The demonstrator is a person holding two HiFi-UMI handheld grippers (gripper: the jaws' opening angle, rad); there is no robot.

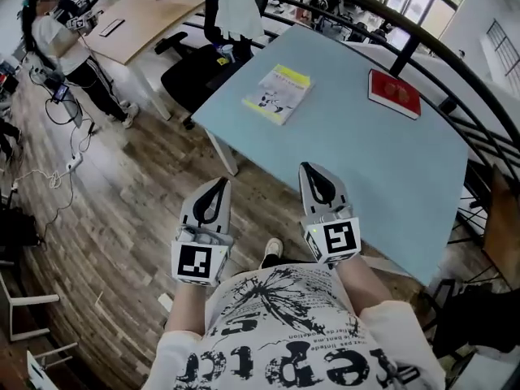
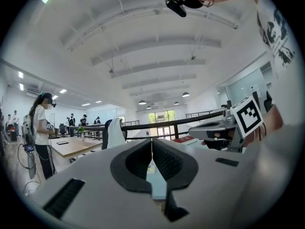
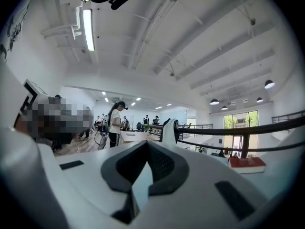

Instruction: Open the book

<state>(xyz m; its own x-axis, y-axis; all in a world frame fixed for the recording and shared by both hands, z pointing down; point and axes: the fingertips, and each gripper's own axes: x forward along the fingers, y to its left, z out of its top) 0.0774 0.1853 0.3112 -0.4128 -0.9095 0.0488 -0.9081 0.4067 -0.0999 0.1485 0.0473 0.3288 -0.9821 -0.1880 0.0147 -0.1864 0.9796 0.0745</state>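
Note:
A closed book with a white and yellow cover (image 1: 277,93) lies flat near the far left edge of the light blue table (image 1: 382,169). A closed red book (image 1: 395,93) lies to its right; its red cover also shows in the right gripper view (image 3: 247,162). My left gripper (image 1: 221,183) hangs over the wooden floor, short of the table's near edge, its jaws shut and empty (image 2: 151,142). My right gripper (image 1: 309,167) is just over the table's near edge, jaws together with nothing between them (image 3: 147,143). Both grippers point level at the table, well short of either book.
A black office chair draped with a white garment (image 1: 231,10) stands at the table's far left corner. A black railing (image 1: 422,35) curves behind the table. A person (image 1: 61,43) stands at the far left beside a wooden desk (image 1: 142,19). Cables lie on the floor.

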